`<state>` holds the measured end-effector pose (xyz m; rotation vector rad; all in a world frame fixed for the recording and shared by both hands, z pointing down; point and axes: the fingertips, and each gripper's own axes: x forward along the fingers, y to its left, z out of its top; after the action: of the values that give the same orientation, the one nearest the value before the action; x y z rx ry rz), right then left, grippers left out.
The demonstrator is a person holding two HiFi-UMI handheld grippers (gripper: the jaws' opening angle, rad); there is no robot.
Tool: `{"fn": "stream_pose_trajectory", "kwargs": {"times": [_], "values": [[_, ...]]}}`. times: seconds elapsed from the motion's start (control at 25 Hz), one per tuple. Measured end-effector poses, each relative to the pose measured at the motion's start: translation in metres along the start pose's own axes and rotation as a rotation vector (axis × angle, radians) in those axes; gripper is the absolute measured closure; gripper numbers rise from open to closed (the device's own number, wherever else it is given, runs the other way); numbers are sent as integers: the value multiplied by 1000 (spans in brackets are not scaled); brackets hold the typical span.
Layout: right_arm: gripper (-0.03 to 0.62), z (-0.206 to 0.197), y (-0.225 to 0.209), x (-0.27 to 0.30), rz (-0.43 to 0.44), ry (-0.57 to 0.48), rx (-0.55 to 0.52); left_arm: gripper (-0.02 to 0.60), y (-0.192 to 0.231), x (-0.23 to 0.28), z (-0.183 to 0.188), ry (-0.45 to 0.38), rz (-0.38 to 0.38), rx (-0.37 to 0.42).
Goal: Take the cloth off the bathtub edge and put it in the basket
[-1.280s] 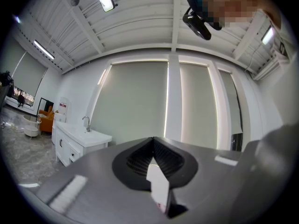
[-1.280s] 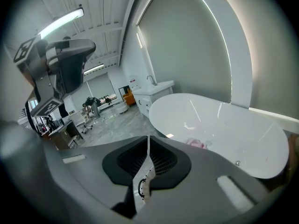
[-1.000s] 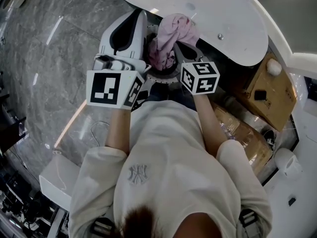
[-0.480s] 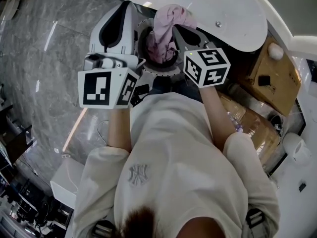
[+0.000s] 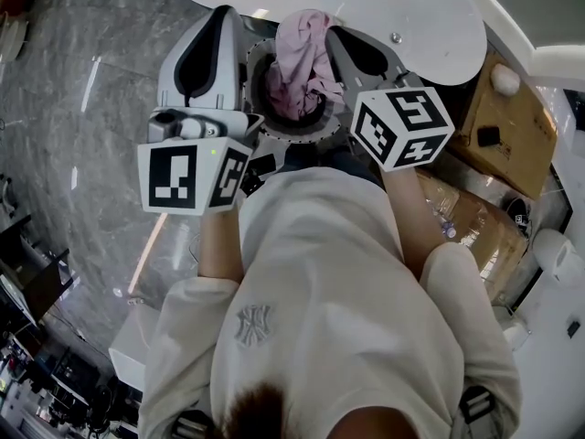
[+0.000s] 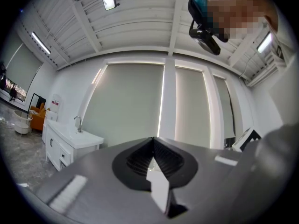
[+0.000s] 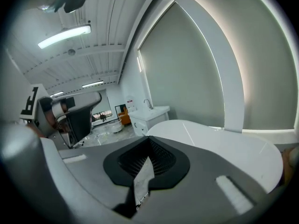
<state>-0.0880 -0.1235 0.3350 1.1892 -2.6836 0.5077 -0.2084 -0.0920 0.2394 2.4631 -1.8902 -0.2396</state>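
Note:
A pink cloth (image 5: 302,62) lies bunched in a round dark basket (image 5: 306,133) on the floor, just below the white bathtub (image 5: 420,21). The cloth's upper end reaches the basket's far rim. My left gripper (image 5: 223,12) hangs over the basket's left side, its jaws shut with nothing between them (image 6: 153,140). My right gripper (image 5: 336,33) is raised over the basket's right side, also shut and empty (image 7: 149,140). No cloth shows in either gripper view. The bathtub (image 7: 210,146) fills the space beyond the right jaws.
Cardboard boxes (image 5: 498,140) stand to the right of the basket. Grey marble floor (image 5: 82,126) spreads to the left. A white vanity with a tap (image 6: 70,136) stands against the far wall. A white box (image 5: 137,346) sits at the lower left.
The right gripper has risen toward the head camera and looks larger. The pink cloth stays in the basket. The left gripper has hardly moved.

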Motion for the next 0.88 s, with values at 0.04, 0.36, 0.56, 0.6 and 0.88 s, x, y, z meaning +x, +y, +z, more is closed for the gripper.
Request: {"fn": "stream_pose_trajectory", "kwargs": {"times": [0.04, 0.36, 0.56, 0.6, 0.88], "values": [[595, 6, 0, -3, 1, -15, 0, 533, -1, 0, 1, 0, -5, -1], [595, 48, -4, -38, -3, -116, -12, 533, -6, 3, 8, 1, -33, 3], [595, 64, -13, -66, -35, -149, -16, 532, -8, 4, 11, 4, -46, 10], [595, 65, -16, -71, -43, -155, -15, 532, -9, 3, 12, 5, -49, 12], [595, 58, -23, -101, -91, -176, -7, 533, -20, -3, 14, 9, -78, 16]]}}
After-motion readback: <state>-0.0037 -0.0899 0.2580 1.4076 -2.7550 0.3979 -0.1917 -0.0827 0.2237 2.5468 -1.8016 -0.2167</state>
